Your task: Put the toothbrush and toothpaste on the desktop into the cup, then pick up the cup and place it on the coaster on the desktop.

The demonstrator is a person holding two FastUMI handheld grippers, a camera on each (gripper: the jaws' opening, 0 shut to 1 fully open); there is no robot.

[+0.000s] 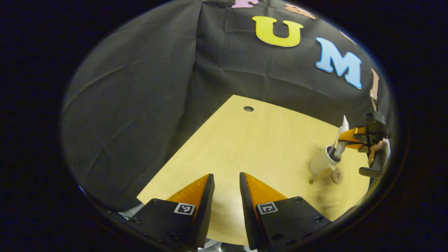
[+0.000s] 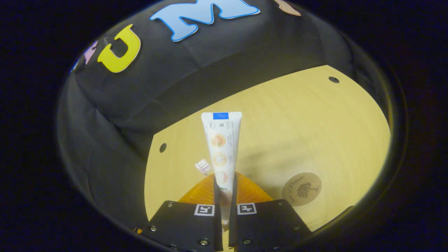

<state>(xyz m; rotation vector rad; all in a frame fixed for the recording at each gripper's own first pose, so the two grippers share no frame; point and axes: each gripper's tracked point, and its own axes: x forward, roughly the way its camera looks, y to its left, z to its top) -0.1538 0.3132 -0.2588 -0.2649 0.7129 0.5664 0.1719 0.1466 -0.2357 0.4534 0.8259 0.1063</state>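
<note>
A recording booth: black cloth wall (image 1: 140, 105) behind a bare wooden desktop (image 1: 252, 147)

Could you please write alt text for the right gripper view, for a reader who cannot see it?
The right tongs are shut on a white toothpaste tube, which stands upright above a light wooden desktop. A toothbrush head peeks out just left of the tube, and a round coaster lies on the desktop to the right.

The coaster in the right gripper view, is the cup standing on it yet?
No, the round coaster lies bare on the desktop, beside the right tool gripping the toothpaste.
</note>
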